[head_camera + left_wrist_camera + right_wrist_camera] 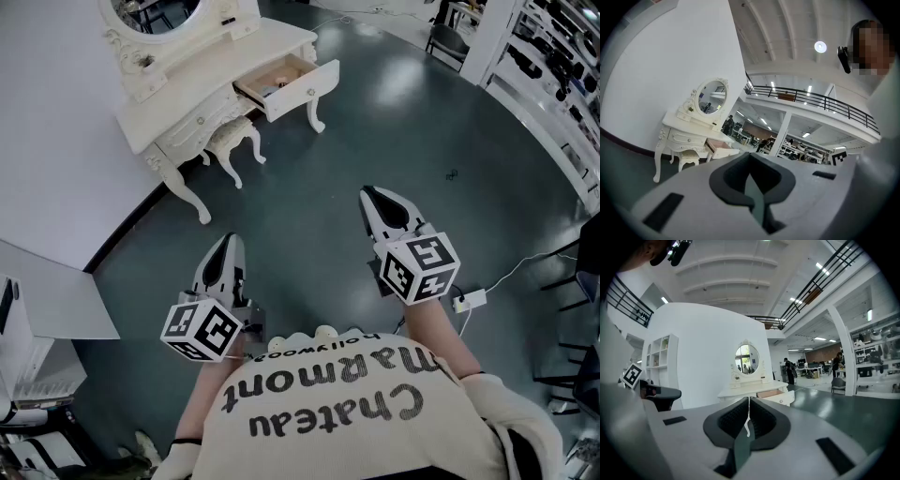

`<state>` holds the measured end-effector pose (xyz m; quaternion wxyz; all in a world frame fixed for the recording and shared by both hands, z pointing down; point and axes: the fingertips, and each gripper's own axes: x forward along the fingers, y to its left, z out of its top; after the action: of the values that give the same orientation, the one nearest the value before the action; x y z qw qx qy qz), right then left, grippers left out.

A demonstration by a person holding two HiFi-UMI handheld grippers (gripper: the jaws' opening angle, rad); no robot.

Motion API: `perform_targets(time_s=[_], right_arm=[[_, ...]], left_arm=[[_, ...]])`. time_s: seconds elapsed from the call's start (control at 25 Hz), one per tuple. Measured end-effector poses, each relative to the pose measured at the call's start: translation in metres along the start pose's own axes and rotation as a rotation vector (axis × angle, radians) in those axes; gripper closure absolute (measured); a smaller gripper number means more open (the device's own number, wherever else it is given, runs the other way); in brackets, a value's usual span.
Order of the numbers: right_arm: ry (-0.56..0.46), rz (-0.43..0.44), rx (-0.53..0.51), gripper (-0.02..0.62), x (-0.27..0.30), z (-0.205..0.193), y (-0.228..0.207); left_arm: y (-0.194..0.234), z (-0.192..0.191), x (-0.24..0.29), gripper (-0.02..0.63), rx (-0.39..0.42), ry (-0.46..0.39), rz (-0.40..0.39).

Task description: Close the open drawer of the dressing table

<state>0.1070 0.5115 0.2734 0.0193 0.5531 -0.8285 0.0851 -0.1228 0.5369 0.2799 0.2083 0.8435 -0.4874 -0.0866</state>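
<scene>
Nearest the head camera is my shirt front, then both grippers held out level over the dark floor (412, 122). The left gripper (228, 241) has its jaws together with nothing between them, and so does the right gripper (372, 195) (only a hairline seam shows in its own view).

The drawer (286, 82) stands pulled out from the right end of the dressing table (267, 42), well apart from me across bare floor. A stool (232, 141) is tucked under the table, just beside the drawer.

Step in hand, as I judge it, is the approach, with no contact yet. To do it well:
- Walk in square to the drawer front.
- Keep the jaws closed and set the tips flat near the middle of the front.
- Push straight along its run so it doesn't skew.

What is hard to see:
- The drawer holds something, but it is too small to name.
- The mirror (150, 11) is cut off at the frame top.
- I can't make out a knob on the drawer from here.
</scene>
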Motion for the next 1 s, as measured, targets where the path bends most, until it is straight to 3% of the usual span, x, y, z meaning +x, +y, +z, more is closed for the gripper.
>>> perform_targets(time_s=[0.24,0.6,1.0], right_arm=[[0.006,0.004,0.015,0.565,-0.001,0.001,0.001],[0.008,-0.002,0.122,0.564,0.003,-0.016,-0.02],[0.124,-0.026,0.118,0.563,0.043,-0.04,-0.034]], left_arm=[[0.003,0.006,0.0,0.598,0.001,-0.009,0.003],[0.015,-0.014,-0.002,0.598,-0.03,0.021,0.021],[0.037,-0.01,0.045,0.598,-0.054,0.045,-0.016]])
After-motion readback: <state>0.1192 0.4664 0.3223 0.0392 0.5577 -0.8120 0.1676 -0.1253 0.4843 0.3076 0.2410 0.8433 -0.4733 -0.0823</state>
